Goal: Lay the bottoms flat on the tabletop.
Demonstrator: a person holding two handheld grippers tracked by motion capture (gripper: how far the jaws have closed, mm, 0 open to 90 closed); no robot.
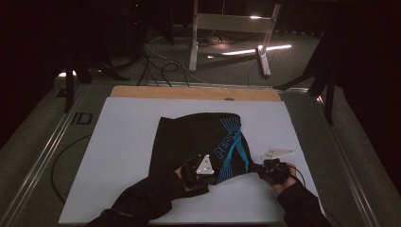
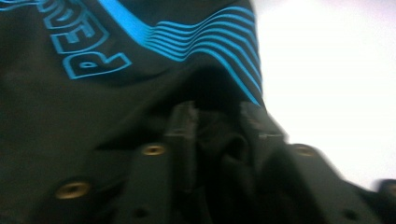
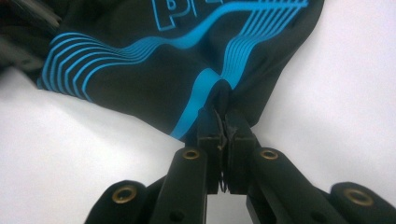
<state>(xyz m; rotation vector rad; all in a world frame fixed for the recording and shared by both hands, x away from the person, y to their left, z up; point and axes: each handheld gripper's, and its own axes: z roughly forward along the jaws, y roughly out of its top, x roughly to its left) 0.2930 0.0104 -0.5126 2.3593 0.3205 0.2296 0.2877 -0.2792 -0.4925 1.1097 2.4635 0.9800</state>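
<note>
A black garment (image 1: pixel 198 137) with blue wavy stripes and blue lettering lies flat on the white board (image 1: pixel 123 156). My left gripper (image 1: pixel 210 176) sits at the garment's near edge, left of the blue stripes. In the left gripper view its jaws (image 2: pixel 217 123) are shut on a bunched fold of the black cloth (image 2: pixel 70 107). My right gripper (image 1: pixel 258 167) is at the garment's near right corner. In the right gripper view it (image 3: pixel 223 128) is shut tight on the hem of the cloth (image 3: pixel 154 88), just beside a blue stripe.
The white board lies on a wooden table whose far edge (image 1: pixel 189 92) shows behind it. Metal rails (image 1: pixel 38 161) run along the left side. Cables (image 1: pixel 161 66) and a white stand (image 1: pixel 231 23) are on the floor beyond.
</note>
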